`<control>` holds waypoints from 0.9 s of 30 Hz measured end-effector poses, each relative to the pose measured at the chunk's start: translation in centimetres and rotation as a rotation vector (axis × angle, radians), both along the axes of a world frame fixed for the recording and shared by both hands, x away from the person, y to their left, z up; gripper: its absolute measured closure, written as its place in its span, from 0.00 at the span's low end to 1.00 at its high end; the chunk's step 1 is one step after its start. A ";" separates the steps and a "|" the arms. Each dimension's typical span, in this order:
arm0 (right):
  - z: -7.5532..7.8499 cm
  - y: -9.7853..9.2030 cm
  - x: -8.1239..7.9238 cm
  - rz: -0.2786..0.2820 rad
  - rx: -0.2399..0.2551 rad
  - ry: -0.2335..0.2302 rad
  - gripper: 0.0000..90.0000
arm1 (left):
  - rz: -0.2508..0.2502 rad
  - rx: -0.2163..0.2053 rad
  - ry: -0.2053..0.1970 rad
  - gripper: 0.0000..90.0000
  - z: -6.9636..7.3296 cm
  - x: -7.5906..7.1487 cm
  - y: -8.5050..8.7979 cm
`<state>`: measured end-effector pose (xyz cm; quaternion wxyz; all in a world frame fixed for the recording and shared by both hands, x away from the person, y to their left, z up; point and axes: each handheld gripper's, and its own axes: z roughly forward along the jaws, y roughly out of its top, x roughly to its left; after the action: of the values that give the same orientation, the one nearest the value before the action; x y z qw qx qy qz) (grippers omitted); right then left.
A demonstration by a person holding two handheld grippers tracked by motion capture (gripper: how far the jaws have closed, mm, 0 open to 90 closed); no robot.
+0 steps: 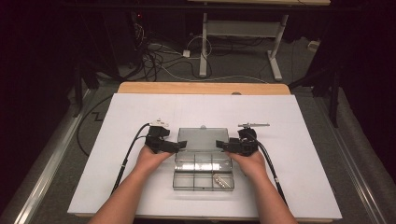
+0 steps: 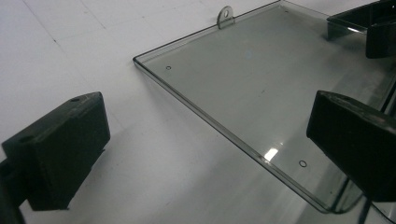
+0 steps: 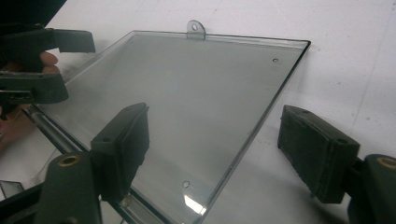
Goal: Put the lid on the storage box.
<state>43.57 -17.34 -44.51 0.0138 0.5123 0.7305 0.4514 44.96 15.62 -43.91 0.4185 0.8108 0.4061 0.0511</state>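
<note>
The clear box (image 1: pixel 203 161) sits on the white surface (image 1: pixel 116 186), its lid (image 1: pixel 203 138) laid flat open — left tongs (image 1: pixel 183 145) and right tongs (image 1: pixel 219 145) gape loose, straddling the lid's side edges.

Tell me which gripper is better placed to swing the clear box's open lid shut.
Probably either: both are evenly placed. The left gripper and the right gripper each straddle a side edge of the open lid, jaws open and not pressing it. The right looks slightly nearer a grip.
</note>
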 end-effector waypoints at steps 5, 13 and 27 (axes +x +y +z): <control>0.0 0.0 0.0 0.003 0.015 0.007 0.34 | 0.002 0.005 -0.003 0.00 0.0 0.0 0.0; -0.2 -0.1 0.0 0.000 0.051 0.033 0.38 | -0.002 0.009 -0.007 0.00 0.1 0.0 0.0; 0.3 -0.3 -0.8 -0.003 0.038 -0.059 0.48 | 0.010 -0.034 -0.010 0.03 0.3 -0.3 0.6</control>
<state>42.74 -17.62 -44.23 0.0264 0.5001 0.7203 0.4801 44.68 16.22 -43.63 0.4337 0.8013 0.4090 0.0503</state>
